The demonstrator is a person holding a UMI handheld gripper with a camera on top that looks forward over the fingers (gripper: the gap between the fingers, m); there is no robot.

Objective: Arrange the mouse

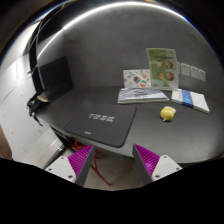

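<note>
My gripper (113,162) is open and empty, its two magenta pads (80,158) spread wide above the grey desk (150,125). A dark mouse pad (98,120) with pale lettering lies just ahead of the fingers, on the desk. A small yellow rounded object (168,113) sits beyond the right finger, to the right of the mouse pad. No mouse is clearly in view.
A dark monitor (52,72) stands at the back left. A stack of booklets (140,95) and a white book (190,99) lie at the back right. Colourful sheets (160,62) hang on the wall. A red cable (92,160) runs between the fingers.
</note>
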